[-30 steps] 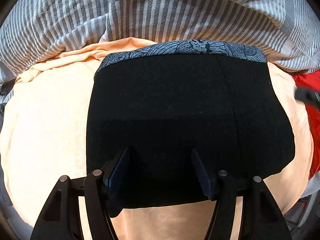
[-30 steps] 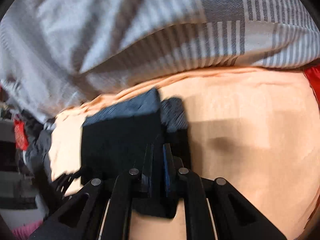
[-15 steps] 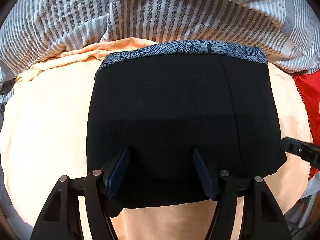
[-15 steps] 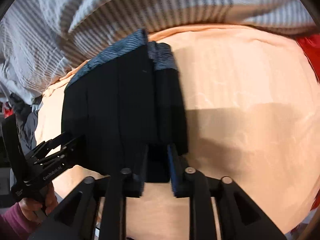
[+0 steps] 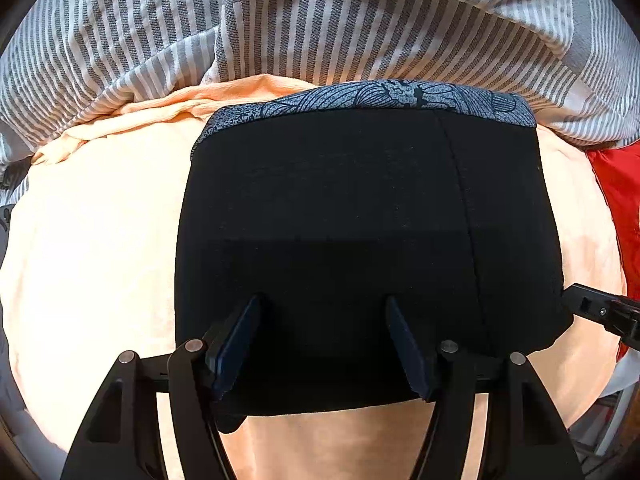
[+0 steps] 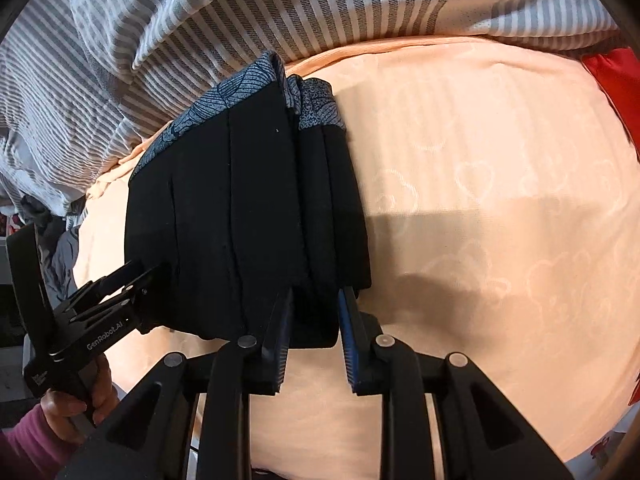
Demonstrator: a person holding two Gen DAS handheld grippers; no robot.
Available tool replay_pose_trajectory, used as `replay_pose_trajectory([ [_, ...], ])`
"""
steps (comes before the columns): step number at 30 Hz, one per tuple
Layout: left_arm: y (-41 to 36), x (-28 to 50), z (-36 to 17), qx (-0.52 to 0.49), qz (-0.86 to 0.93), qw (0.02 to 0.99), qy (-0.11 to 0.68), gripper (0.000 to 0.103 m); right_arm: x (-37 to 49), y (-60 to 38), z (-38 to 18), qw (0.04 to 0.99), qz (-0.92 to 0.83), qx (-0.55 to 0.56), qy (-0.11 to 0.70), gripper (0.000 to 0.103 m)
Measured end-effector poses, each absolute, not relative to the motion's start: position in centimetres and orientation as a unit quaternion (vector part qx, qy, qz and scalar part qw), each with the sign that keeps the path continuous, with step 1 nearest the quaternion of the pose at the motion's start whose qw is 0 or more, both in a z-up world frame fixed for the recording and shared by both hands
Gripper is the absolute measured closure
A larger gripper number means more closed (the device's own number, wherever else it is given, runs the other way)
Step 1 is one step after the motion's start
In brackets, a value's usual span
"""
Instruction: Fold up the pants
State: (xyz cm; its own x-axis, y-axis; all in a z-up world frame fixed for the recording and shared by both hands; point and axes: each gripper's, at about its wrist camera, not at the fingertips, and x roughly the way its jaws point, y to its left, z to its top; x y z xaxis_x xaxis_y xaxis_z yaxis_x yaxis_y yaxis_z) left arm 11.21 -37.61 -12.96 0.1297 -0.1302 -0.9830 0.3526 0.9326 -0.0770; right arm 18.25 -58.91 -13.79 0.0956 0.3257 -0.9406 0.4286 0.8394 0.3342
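The black pants (image 5: 360,232) lie folded into a thick rectangle on the peach sheet (image 5: 92,248), their blue patterned waistband (image 5: 400,96) at the far edge. My left gripper (image 5: 322,308) is open, its fingers resting over the near edge of the pants. In the right wrist view the folded pants (image 6: 248,208) show stacked layers on their right side. My right gripper (image 6: 316,300) is open with its fingertips at the near right corner of the stack. The left gripper (image 6: 132,280) also shows there, at the stack's left edge.
A grey and white striped duvet (image 5: 360,20) is bunched along the far side of the bed. Red fabric (image 5: 620,192) lies at the right edge. A hand in a purple sleeve (image 6: 52,420) holds the left gripper's handle. Cluttered items sit beyond the bed's left edge.
My right gripper was shut on the right part of the pants, laid it onto the stack, then opened and drew back to the near corner. My left gripper stayed open and still.
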Motion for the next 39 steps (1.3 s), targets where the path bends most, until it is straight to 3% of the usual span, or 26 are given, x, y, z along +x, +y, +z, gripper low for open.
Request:
replay_pose_trajectory([
  [2, -37.3, 11.4, -13.0, 0.087, -0.151, 0.748, 0.640, 0.014, 18.2, -58.9, -13.8, 0.684, -0.038, 0.280, 0.673, 0.077],
  [10, -36.3, 11.3, -12.8, 0.071, -0.158, 0.743, 0.646, 0.014, 18.2, -58.7, -14.0, 0.685, -0.041, 0.281, 0.671, 0.061],
  [33, -34.0, 12.1, -11.6, 0.063, -0.138, 0.737, 0.658, 0.014, 16.7, -58.4, -12.3, 0.692, -0.052, 0.284, 0.661, 0.055],
  [39, -33.8, 12.3, -11.0, 0.050, -0.140, 0.738, 0.658, 0.014, 16.2, -58.4, -11.4, 0.700, -0.056, 0.276, 0.656, 0.043],
])
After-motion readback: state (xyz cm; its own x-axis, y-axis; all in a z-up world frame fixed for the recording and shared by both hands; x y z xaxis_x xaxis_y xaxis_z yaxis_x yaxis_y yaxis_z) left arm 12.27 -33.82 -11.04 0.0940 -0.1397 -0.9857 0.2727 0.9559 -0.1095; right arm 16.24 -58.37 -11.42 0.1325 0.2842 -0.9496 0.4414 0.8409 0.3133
